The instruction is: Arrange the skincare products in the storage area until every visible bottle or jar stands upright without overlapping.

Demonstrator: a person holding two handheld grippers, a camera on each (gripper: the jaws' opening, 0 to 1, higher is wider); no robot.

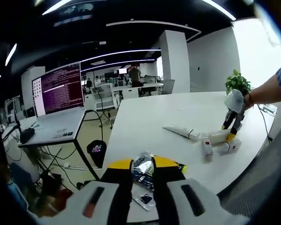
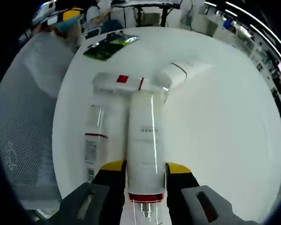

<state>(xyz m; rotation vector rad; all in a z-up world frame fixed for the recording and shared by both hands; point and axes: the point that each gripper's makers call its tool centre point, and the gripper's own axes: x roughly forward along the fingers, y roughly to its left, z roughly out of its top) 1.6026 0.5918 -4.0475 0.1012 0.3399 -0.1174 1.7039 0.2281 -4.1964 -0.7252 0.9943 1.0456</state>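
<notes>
My right gripper (image 2: 143, 171) is shut on a white bottle (image 2: 143, 136) with a red band near its cap. The bottle points away along the jaws, low over the white table (image 2: 215, 131). A second white bottle (image 2: 93, 136) lies flat just left of it. A third, with a red label (image 2: 124, 82), lies crosswise at its far end. A white tube (image 2: 182, 70) lies beyond. In the left gripper view the same products lie in a cluster: tube (image 1: 180, 131), small bottles (image 1: 207, 147), held bottle (image 1: 219, 137) and right gripper (image 1: 230, 131). My left gripper (image 1: 143, 166) is open at the table's near edge.
Foil sachets (image 1: 147, 171) lie at the table edge just past my left jaws, and show again as sachets (image 2: 110, 44). A gloved hand (image 1: 234, 101) holds the right gripper. A potted plant (image 1: 237, 83) stands behind it. A grey mesh chair (image 2: 23, 117) is beside the table, and a laptop stand (image 1: 58, 89) is farther off.
</notes>
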